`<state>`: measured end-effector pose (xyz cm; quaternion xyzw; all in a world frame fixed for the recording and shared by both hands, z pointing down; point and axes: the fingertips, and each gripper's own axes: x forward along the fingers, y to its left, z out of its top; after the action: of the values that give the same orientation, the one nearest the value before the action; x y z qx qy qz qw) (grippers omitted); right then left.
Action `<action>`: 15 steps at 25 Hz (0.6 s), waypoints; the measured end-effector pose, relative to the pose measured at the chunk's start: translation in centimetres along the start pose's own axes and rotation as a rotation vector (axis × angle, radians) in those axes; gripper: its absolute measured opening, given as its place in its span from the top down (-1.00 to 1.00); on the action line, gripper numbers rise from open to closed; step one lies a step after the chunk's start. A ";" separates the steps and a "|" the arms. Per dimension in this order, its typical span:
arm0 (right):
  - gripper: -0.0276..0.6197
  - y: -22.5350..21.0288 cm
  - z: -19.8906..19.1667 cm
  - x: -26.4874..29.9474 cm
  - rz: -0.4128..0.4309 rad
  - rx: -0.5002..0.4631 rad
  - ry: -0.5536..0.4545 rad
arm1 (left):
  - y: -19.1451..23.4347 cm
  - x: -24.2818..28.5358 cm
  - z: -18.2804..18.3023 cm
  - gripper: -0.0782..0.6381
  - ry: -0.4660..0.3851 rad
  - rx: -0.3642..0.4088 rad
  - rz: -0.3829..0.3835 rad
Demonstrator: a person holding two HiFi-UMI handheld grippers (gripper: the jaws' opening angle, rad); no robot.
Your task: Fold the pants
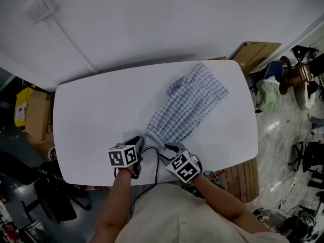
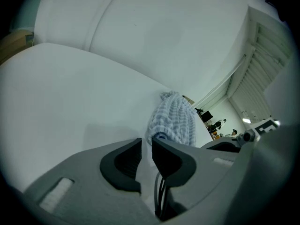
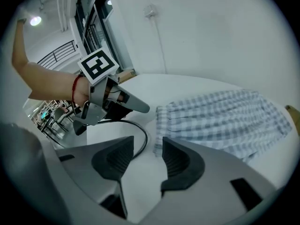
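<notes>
Blue-and-white checked pants point(image 1: 190, 105) lie in a long strip on the white table point(image 1: 96, 110), running from the near edge to the far right. My left gripper point(image 1: 140, 142) rests just left of their near end, its jaws a narrow slit apart with only table showing between them point(image 2: 146, 142). The pants point(image 2: 176, 121) lie just beyond its tips. My right gripper point(image 1: 166, 148) sits right of that end, open and empty point(image 3: 147, 144), with the pants' edge point(image 3: 161, 125) just ahead of its tips. The left gripper point(image 3: 140, 108) also shows in the right gripper view.
A black cable point(image 1: 154, 161) loops on the table between the two grippers. Cardboard boxes point(image 1: 255, 52) stand beyond the far right corner, more boxes point(image 1: 35, 115) at the left. A black chair point(image 1: 61, 196) is near left, and wooden slats point(image 1: 243, 178) are near right.
</notes>
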<state>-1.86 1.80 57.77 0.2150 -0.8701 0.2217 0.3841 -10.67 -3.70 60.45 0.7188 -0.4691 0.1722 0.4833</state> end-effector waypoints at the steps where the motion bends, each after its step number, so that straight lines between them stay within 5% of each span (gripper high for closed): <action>1: 0.30 -0.1 -0.1 -0.5 -0.006 -0.007 -0.001 | -0.3 -0.3 0.0 0.61 -0.005 -0.005 -0.014; 5: 0.30 -1.9 0.9 -2.2 -0.092 -0.075 -0.011 | -2.3 -0.6 0.3 0.60 -0.015 -0.006 -0.071; 11: 0.21 -2.3 2.6 -0.3 -0.141 -0.215 0.046 | -3.2 0.7 0.8 0.31 -0.015 -0.076 -0.060; 15: 0.21 -1.5 2.8 0.9 -0.143 -0.228 0.072 | -2.7 2.0 0.4 0.05 0.016 -0.130 -0.062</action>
<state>-3.17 -1.15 57.10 0.2234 -0.8578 0.1010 0.4518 -7.49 -4.79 60.24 0.6987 -0.4530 0.1322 0.5377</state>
